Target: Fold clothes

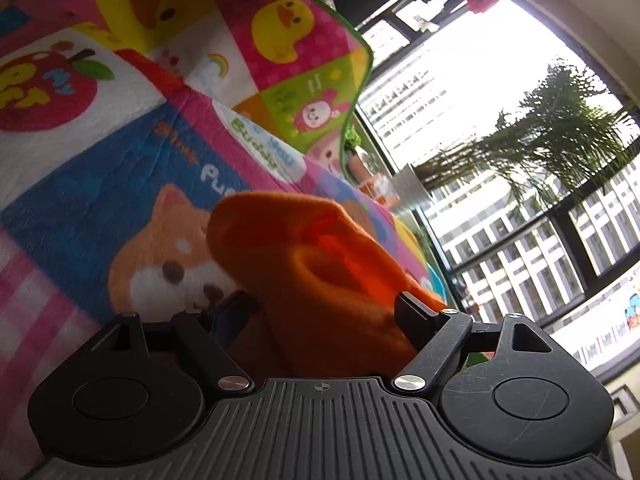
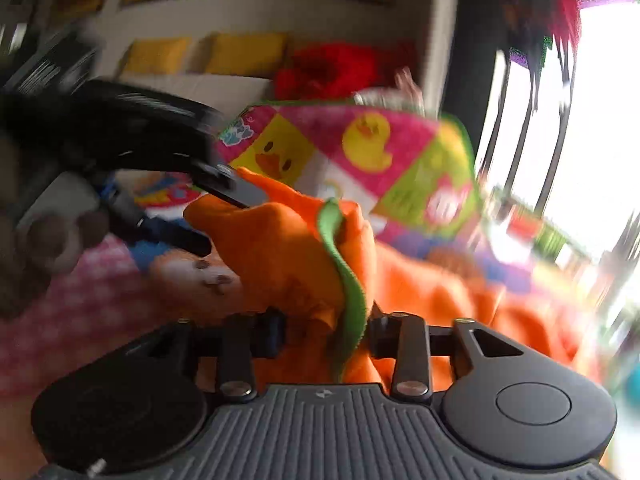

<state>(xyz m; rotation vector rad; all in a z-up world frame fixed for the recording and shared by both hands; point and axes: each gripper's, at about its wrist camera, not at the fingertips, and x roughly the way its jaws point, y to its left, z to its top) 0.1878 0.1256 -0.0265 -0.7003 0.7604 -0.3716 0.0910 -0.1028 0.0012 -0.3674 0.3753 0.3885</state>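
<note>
From the left wrist view, the left claw point(image 1: 324, 304) has its jaws spread pretty wide, and the orange garment point(image 1: 316, 264) is bunched up in the gap between them. The right-hand finger point(image 1: 414, 312) sits against the cloth, but the other one is mostly buried behind the fabric, so I honestly wouldn't call it a firm pinch; looks more like cloth draped loosely through an open claw. All of this is hovering over a bright cartoon play mat point(image 1: 132, 184), about mid-mat over the dog picture, with the far edge of the mat curling up near the window point(image 1: 500, 120). Right wrist view is pretty smeared, but the right claw point(image 2: 326, 334) is closed about halfway, with a thick wad of the same garment, green trim point(image 2: 344, 272) included, squeezed between its fingers, so that side does seem to have it. You can also see the left claw reaching in from the left of the frame, its tips at the far corner of the cloth. What could go wrong, imo: if the left side isn't really gripping, that corner just slides out and the piece flops back onto the mat in a heap. And the right claw has grabbed a whole bundle, not a single edge, so any fold from here could come out lumpy or skewed.
</note>
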